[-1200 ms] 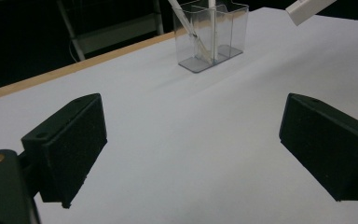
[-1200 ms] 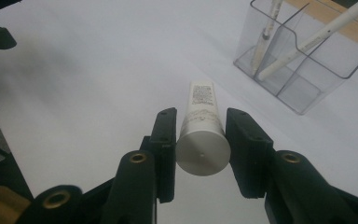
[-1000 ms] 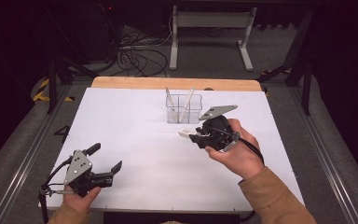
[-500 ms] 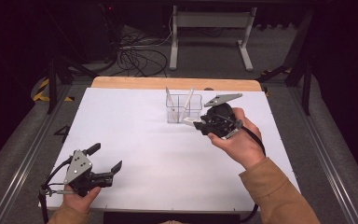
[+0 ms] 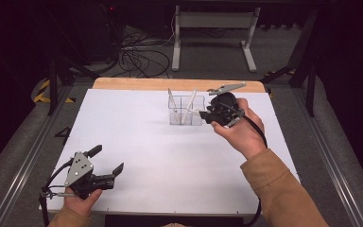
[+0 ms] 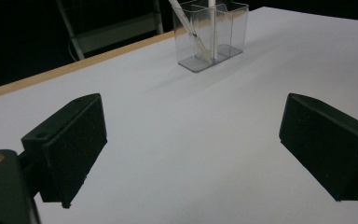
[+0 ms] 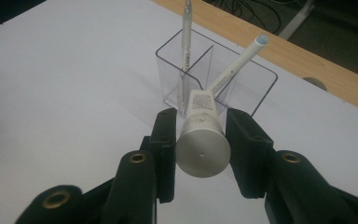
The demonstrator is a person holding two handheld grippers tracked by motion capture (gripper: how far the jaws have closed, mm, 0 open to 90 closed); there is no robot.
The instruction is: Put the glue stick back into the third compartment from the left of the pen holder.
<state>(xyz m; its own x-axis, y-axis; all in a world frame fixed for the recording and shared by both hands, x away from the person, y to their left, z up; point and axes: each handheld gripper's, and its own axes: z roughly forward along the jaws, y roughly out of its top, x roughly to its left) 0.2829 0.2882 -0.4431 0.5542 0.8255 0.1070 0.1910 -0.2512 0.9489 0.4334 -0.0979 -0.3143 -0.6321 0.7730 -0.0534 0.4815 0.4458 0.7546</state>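
- White table top (image 5: 137, 137) spreads across the high view, with a bare wooden strip (image 5: 137, 84) along its far edge and dark floor and cables beyond.
- Tan sleeve (image 5: 279, 189) comes in from the lower right of that view, and its hand carries the right gripper (image 5: 207, 115) out to the far middle of the table, just beside the clear holder.
- At the near left corner, the left gripper (image 5: 108, 163) sits low over the table in the other hand, well apart from the holder; its jaws stand wide apart with nothing but bare white surface between them, as the left gripper view (image 6: 191, 154) shows.
- Clear plastic holder (image 5: 185, 109), divided into compartments, stands upright on the table near the far edge; in the right gripper view (image 7: 214, 79) its walls rise just past the jaw tips.
- Clamped between the right gripper's (image 7: 201, 123) black pads is a small white tube (image 7: 201, 133), its flat round cap turned to the camera and its body pointing toward the holder, held above the table and close to the holder's near wall.
- Two pens lean in the holder: one slim grey pen (image 7: 185, 51) almost upright in the left compartment, one white pen (image 7: 237, 63) with a pale blue end tilted to the right.
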